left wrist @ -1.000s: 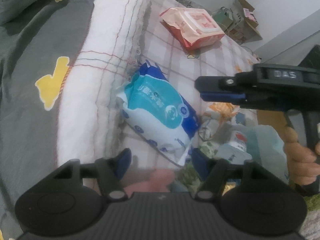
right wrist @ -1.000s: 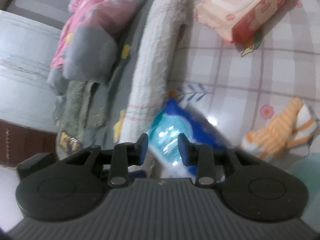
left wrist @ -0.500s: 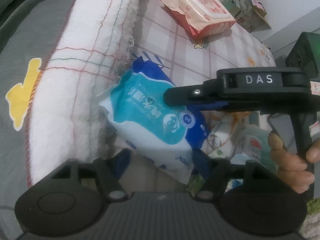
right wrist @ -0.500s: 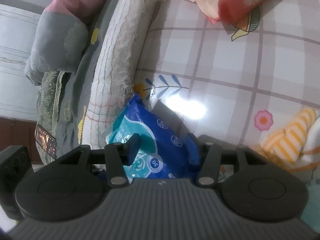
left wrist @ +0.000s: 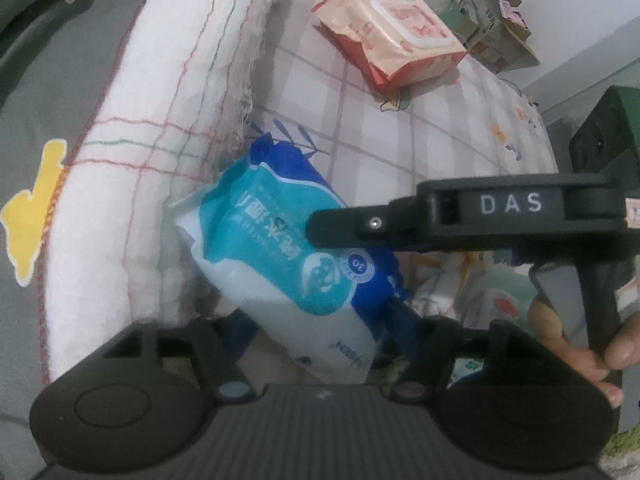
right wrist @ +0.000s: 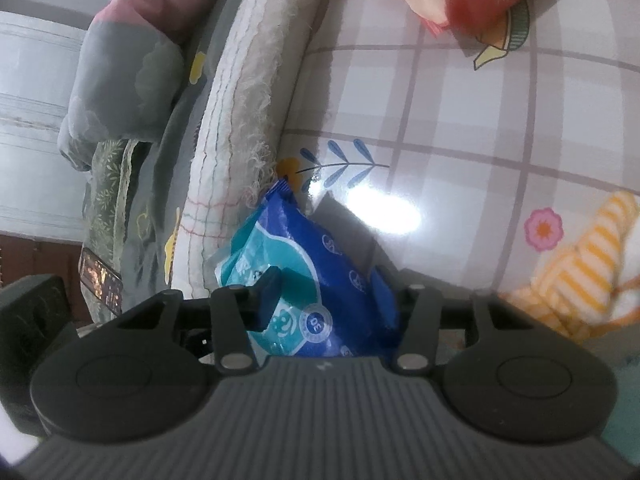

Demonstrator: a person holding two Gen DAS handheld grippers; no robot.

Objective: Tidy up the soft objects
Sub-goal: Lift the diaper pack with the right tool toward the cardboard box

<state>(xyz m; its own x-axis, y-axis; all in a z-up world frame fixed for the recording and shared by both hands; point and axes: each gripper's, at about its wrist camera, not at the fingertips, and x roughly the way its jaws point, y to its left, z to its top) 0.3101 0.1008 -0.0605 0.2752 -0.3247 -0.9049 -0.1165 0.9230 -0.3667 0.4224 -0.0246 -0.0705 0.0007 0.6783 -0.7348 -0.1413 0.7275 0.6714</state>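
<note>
From my remote station I find the blue wipes pack (left wrist: 280, 256) propped at an angle against the rolled white blanket (left wrist: 160, 120), which lies at its 9 o'clock in the left wrist view. The pack's lower end sits on the checked bed sheet (left wrist: 360, 112). I judge it leans this way because the blanket's fringe edge backs it up.

The left hand-held gripper (left wrist: 316, 332) has its fingers spread apart, one on each side of the pack's lower end. Whether the pads touch the wrapper I cannot tell; the spread suggests no clamp yet.

The right hand-held gripper (right wrist: 324, 300) reaches in from 3 o'clock in the left view. In its own view its fingers also stand apart, straddling the pack's upper face: the left finger (right wrist: 266, 300) lies over the teal label, while the right one sits against the dark blue edge. I judge this to be the closing step of a grasp, taken across the pack's narrow dimension because the soft wrapper yields there.

A red-and-cream wipes pack (left wrist: 392, 36) lies flat on the sheet, well apart at 1 o'clock. An orange striped plush toy (right wrist: 576, 272) rests near the right gripper at 3 o'clock.

Risk: the slick film may slip under a shallow pinch.
</note>
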